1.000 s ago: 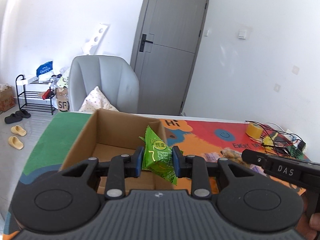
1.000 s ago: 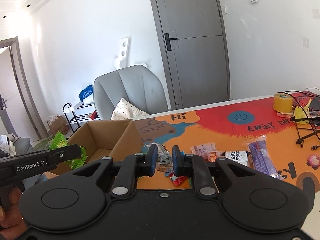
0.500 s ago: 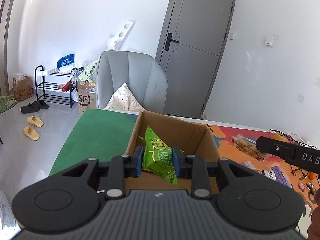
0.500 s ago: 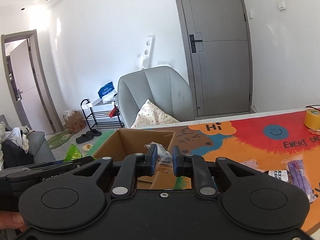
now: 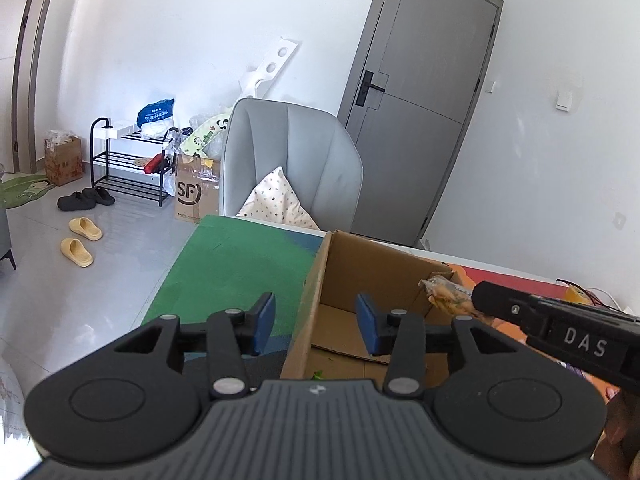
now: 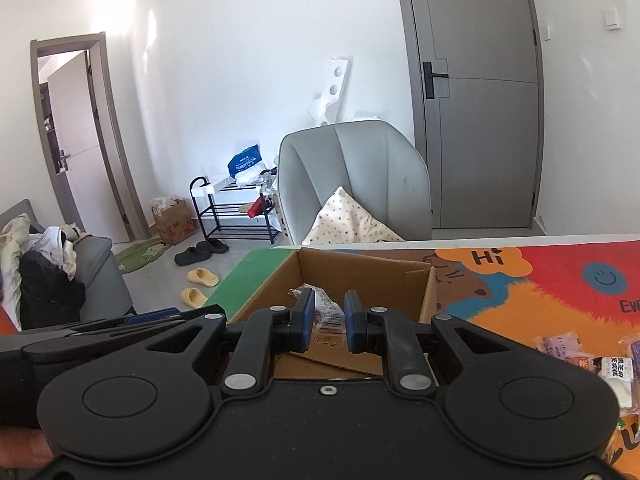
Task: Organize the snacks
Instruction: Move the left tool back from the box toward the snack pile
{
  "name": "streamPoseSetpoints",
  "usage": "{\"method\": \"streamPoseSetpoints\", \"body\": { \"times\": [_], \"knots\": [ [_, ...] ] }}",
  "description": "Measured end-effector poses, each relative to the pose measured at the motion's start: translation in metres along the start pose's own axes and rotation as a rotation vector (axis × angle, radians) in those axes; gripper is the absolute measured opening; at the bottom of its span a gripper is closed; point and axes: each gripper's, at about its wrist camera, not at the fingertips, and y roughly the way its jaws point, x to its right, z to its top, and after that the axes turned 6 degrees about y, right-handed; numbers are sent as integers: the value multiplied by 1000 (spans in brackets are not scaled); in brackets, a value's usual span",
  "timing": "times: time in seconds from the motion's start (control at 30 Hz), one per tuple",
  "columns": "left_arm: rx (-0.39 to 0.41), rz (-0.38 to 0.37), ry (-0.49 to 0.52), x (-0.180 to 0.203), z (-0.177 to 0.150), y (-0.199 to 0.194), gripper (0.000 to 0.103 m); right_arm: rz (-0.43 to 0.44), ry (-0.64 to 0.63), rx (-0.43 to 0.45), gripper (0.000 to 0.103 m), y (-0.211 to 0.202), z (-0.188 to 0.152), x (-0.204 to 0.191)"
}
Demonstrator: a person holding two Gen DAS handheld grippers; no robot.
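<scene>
We read left gripper (image 5: 316,322) jaws opening, empty, above cardboard box (image 5: 320,280). Right gripper (image 6: 325,320) clenches clear snack packet (image 6: 328,314) frame centre. Loose snacks (image 6: 592,356) lower right remain.

The left gripper (image 5: 316,322) is matte black, with two round discs on a ribbed grey body, silver screws at the linkage pivots, and blue pads (image 5: 264,322) on its fingers. The right gripper (image 6: 325,320) has the same build with a smooth black body, a small screw at its centre and blue pads (image 6: 307,318). Seen from the left wrist, the right gripper's side bears white letters "DAS".
</scene>
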Motion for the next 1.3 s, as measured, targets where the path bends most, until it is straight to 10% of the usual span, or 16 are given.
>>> {"method": "streamPoseSetpoints", "body": {
  "times": [0.23, 0.63, 1.3],
  "knots": [
    [12, 15, -14, -10, 4, -13, 55, -6, -68, -40, 21, 9, -5, -20],
    [48, 2, 19, 5, 9, -29, 69, -38, -140, -43, 65, -7, -18, -27],
    [13, -124, 110, 75, -16, -35, 77, -206, -3, -15, 68, -68, -36, 54]
  ]
}}
